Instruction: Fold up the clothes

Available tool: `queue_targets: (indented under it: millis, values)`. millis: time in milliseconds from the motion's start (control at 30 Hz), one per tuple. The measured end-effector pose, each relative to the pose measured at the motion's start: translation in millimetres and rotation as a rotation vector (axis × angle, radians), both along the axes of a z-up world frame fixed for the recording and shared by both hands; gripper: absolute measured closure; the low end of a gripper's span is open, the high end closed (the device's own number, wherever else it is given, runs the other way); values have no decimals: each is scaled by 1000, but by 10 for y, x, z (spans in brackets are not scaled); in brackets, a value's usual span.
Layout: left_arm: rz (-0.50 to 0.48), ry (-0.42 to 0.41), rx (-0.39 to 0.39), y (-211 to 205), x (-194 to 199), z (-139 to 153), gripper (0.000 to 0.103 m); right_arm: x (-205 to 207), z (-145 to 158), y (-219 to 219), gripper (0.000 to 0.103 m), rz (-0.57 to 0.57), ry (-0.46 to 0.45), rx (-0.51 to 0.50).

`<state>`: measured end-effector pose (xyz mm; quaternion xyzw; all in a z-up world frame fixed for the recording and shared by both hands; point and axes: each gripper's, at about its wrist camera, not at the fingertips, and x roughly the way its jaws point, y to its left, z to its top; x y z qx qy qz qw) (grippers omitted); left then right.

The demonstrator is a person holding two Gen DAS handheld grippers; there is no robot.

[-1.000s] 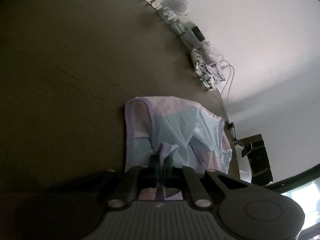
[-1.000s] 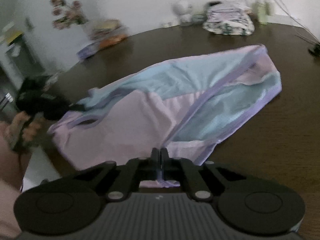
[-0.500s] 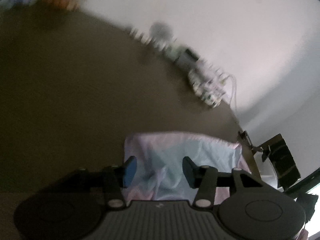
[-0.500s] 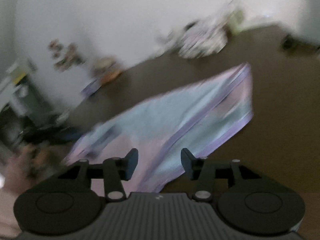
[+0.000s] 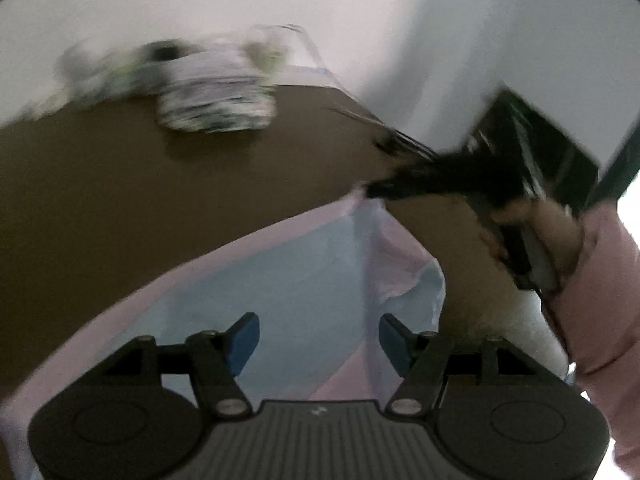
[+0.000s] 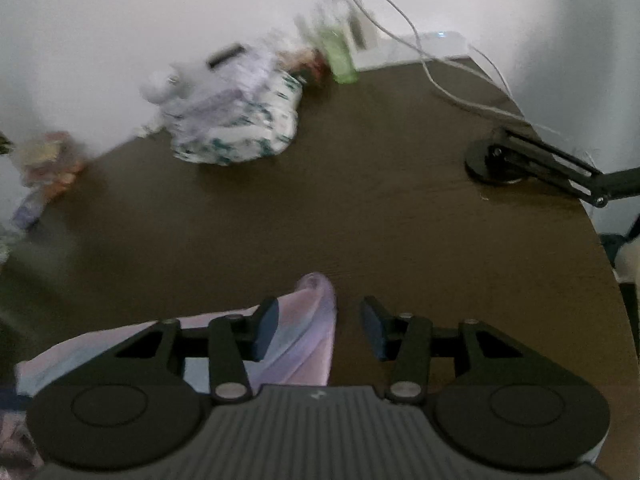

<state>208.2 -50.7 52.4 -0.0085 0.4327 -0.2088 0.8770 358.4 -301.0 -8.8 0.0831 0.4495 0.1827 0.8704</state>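
A pink and light-blue garment (image 5: 304, 280) with lilac trim lies on the dark brown table (image 5: 160, 184). My left gripper (image 5: 318, 340) is open and empty, hovering just above it. My right gripper (image 6: 318, 330) is open and empty above the garment's lilac-edged corner (image 6: 308, 328), which lies between and under the fingers. In the left wrist view the other gripper, blurred, reaches in from the right, near the garment's far corner.
A folded white patterned pile of clothes (image 6: 236, 132) sits at the table's back, also in the left wrist view (image 5: 216, 100). A green bottle (image 6: 340, 56), white cables (image 6: 460, 92) and a black clamp arm (image 6: 536, 160) stand at the back right. Snack packets (image 6: 48, 168) lie left.
Both grippers were shut on the garment a second ago. They have let go and opened, and both have swung round and drawn back; the garment now lies on the table.
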Motion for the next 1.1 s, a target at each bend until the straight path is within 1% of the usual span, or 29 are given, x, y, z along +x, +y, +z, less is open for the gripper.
queue_targets:
  millis: [33,100,133,267,333,367,400,500,567,600,633,667,800,833,900,933,1000,1100]
  values:
    - [-31,-13,35,-169,105,-24,38,32,-18,-2,77,-3,9,12]
    - [-67,-45,91,-462,250,-70,38,70,-27,-41,98,-5,28,59]
    - [-80,-61,114,-572,324,-110,38,48,-14,-72,99,-6,25,80]
    - [-103,-115,171,-985,642,-266,38,-38,63,-208,99,-17,14,172]
    - [-87,-148,197,-1132,777,-324,39,-84,106,-270,99,-21,8,215]
    - [-75,-167,206,-1195,832,-351,40,-110,125,-286,99,-17,6,230]
    - [-64,-185,215,-1258,887,-378,44,-136,144,-303,99,-13,5,244]
    - [-71,-244,210,-1327,921,-419,46,-203,201,-344,99,3,1,292]
    - [-69,-266,212,-1339,927,-441,55,-233,236,-352,99,17,-3,320]
    - [-75,-268,204,-1331,933,-448,70,-245,251,-352,99,23,-6,332]
    - [-81,-269,195,-1322,939,-455,93,-253,257,-347,99,31,-10,342]
    - [-89,-256,189,-1283,934,-446,101,-260,264,-342,99,40,-14,352]
    - [-124,-203,164,-1121,913,-409,101,-313,271,-408,96,80,-45,396]
    - [-133,-190,158,-1081,907,-400,101,-336,272,-457,93,90,-59,408]
    - [-159,-159,148,-918,826,-354,101,-393,285,-573,82,116,-91,414]
    - [-181,-144,160,-848,759,-339,101,-429,297,-625,74,135,-106,405]
    - [-226,-114,187,-708,620,-310,101,-507,330,-679,72,185,-133,360]
    - [-286,-57,255,-606,348,-360,101,-650,377,-563,72,300,-164,236]
